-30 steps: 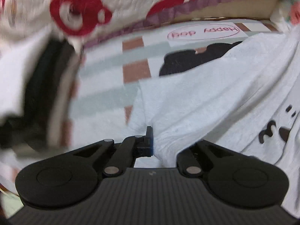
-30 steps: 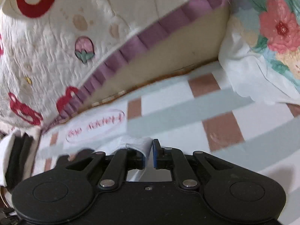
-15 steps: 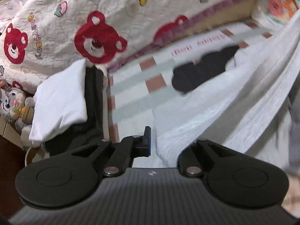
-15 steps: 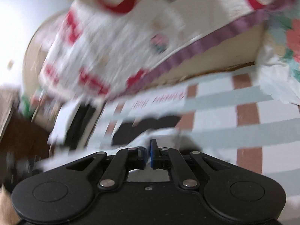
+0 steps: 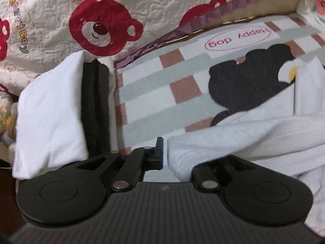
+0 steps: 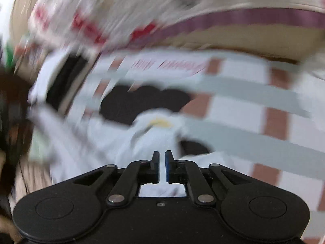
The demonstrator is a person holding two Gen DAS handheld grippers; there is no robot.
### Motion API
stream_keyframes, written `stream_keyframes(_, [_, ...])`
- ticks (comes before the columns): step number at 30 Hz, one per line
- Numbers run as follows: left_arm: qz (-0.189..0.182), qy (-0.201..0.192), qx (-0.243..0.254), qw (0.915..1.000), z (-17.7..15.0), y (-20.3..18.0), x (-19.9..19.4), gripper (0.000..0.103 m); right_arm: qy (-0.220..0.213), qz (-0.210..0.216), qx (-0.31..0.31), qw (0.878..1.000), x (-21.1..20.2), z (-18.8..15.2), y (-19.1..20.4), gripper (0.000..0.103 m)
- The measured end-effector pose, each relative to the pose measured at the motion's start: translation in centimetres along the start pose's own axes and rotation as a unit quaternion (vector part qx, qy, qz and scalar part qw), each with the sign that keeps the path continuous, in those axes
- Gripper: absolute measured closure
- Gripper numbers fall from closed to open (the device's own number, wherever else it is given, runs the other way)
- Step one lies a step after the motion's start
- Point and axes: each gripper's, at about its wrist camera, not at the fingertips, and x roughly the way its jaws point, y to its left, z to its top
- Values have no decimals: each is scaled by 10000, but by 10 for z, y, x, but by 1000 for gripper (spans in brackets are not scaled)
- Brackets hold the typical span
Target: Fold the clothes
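A white garment [image 5: 243,138] lies bunched across the checked bed sheet [image 5: 162,77]. My left gripper [image 5: 165,142] is shut on its near edge. Only the left finger [image 5: 159,148] shows, because the cloth drapes over the right one. In the blurred right wrist view, the same white garment [image 6: 154,140] stretches away from my right gripper [image 6: 162,154]. Its fingers stand almost together with a thin slit between them and cloth under them. A small yellow mark [image 6: 160,123] sits on the garment's far fold.
A stack of folded clothes, white [image 5: 50,111] over black [image 5: 95,105], rests at the sheet's left edge. A quilt with red bears [image 5: 101,26] rises behind. A black shape [image 5: 243,85] and a "Happy dog" label [image 5: 237,38] mark the sheet. A floral pillow [image 5: 316,2] sits far right.
Both cameras have swung while holding the garment. The left view now sits lower and steadier by the folded stack. The right view has turned left and blurred, with the garment spread ahead.
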Motion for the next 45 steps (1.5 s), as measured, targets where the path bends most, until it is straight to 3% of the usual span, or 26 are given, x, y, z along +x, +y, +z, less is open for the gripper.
stream_keyframes(1, [-16, 27, 45, 10000, -3, -4, 2, 97, 240, 29, -122, 9996, 15, 0, 10, 65])
stream_keyframes(2, [-21, 57, 116, 9999, -8, -9, 3, 97, 536, 71, -166, 9984, 30, -4, 18, 61])
stream_keyframes(5, [15, 158, 356, 9992, -26, -22, 6, 97, 1276, 151, 110, 9917, 66, -16, 23, 59])
stream_keyframes(8, [95, 152, 383, 9991, -40, -26, 4, 96, 1705, 108, 946, 9807, 91, -23, 1, 57])
stream_keyframes(10, [140, 127, 376, 9991, -48, -24, -2, 95, 1849, 222, 1625, 9690, 95, -27, -13, 56])
stream_keyframes(12, [157, 94, 357, 9992, -53, -22, -8, 95, 1951, 353, 2225, 9545, 95, -33, -24, 47])
stream_keyframes(15, [178, 4, 304, 9994, -59, -20, -18, 95, 2148, 443, 2548, 9418, 94, -46, -20, 38])
stream_keyframes(17, [209, -78, 279, 9994, -61, -22, -21, 95, 2233, 539, 2556, 9391, 95, -51, -12, 37])
stream_keyframes(19, [249, -139, 242, 9993, -61, -25, -22, 95, 2126, 653, 2234, 9490, 95, -49, 1, 37])
stream_keyframes(21, [255, -171, 220, 9993, -61, -27, -23, 96, 2015, 767, 1909, 9576, 94, -47, 15, 62])
stream_keyframes(22, [254, -183, 223, 9993, -60, -28, -24, 96, 1918, 808, 1694, 9633, 92, -44, 22, 100])
stream_keyframes(25, [298, -282, 316, 9987, -42, -26, -24, 97, 1262, 683, 1126, 9832, 72, -20, 34, 99])
stream_keyframes(28, [481, -454, 238, 9975, 10, -8, -11, 96, 269, 539, 925, 9939, 47, 27, 30, 99])
stream_keyframes(30, [910, -760, -186, 9928, 64, 16, 0, 96, -512, 434, 938, 9933, 30, 69, 21, 99])
stream_keyframes(32, [1153, -1264, -951, 9807, 107, 43, 7, 90, -1386, 268, 923, 9857, 12, 107, 13, 99])
stream_keyframes(33, [1224, -1524, -1332, 9716, 125, 56, 11, 61, -1990, 77, 871, 9761, 3, 120, 9, 99])
stream_keyframes(34, [1213, -1639, -1575, 9662, 132, 60, 17, 22, -2586, -114, 816, 9625, -6, 133, 6, 95])
stream_keyframes(35, [1119, -1608, -1678, 9662, 127, 55, 27, 16, -3079, -421, 760, 9474, -11, 141, 3, 82])
stream_keyframes(36, [1025, -1577, -1780, 9659, 122, 51, 37, 17, -3438, -879, 704, 9323, -10, 142, 0, 67])
stream_keyframes(37, [930, -1546, -1882, 9654, 117, 47, 46, 17, -3662, -1196, 702, 9201, -6, 140, -3, 34])
stream_keyframes(40, [646, -1449, -2185, 9629, 101, 34, 75, 17, -3834, -1607, 915, 9049, 21, 115, -16, 33])
stream_keyframes(41, [551, -1416, -2285, 9616, 96, 29, 85, 17, -3807, -1630, 962, 9051, 32, 106, -21, 33])
stream_keyframes(43, [386, -1344, -2440, 9597, 80, 19, 103, 17, -3441, -1494, 851, 9230, 57, 80, -30, 34])
stream_keyframes(45, [323, -1249, -2492, 9598, 45, 6, 115, 17, -2676, -1554, 509, 9496, 79, 73, -34, 35])
